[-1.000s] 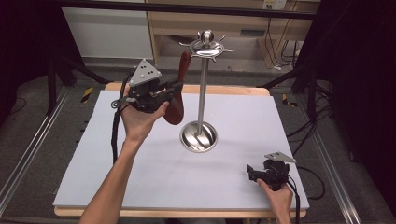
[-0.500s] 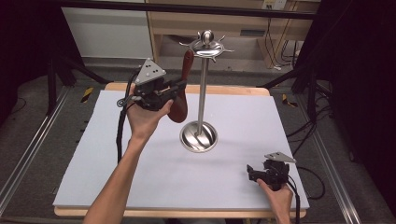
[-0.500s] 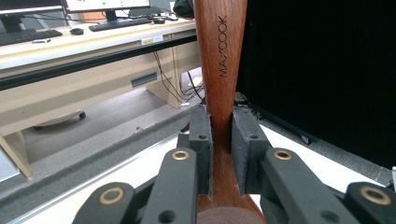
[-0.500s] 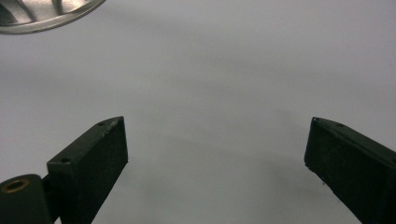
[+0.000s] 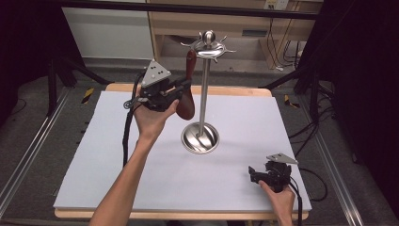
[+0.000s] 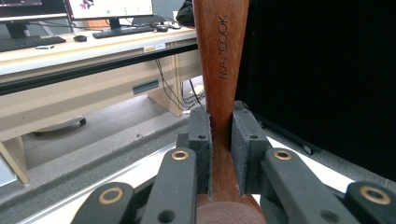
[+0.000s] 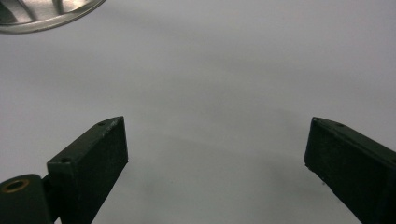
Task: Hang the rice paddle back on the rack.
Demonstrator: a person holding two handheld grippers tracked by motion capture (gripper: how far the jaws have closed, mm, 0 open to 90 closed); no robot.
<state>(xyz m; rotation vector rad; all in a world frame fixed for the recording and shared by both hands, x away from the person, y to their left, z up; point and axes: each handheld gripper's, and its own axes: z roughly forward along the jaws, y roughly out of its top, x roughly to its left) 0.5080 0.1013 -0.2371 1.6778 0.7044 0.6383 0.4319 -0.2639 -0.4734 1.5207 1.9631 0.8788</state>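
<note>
A brown wooden utensil [image 5: 186, 102] stands upright in the air, its handle [image 6: 219, 56] marked MAXCOOK rising between the pads. My left gripper [image 5: 182, 87] is shut on that handle just above the broad lower end, left of the metal utensil stand [image 5: 203, 94]. The handle's tip reaches up close to the hooks at the stand's top [image 5: 208, 44]. The left gripper view shows my left gripper [image 6: 222, 135] with both pads pressed on the wood. My right gripper [image 5: 254, 173] rests low at the table's front right, and in its own view my right gripper [image 7: 215, 149] is open over the bare mat.
The stand's round steel base [image 5: 200, 138] sits mid-table on a white mat [image 5: 117, 174]; its rim [image 7: 42, 14] lies ahead of the right jaws. A pale desk [image 5: 244, 19] and cables lie beyond the far edge. Black curtains hang at both sides.
The left hand has shifted a little to the right and up with the wooden utensil, bringing its handle tip nearer the stand's top. The right hand has kept still.
</note>
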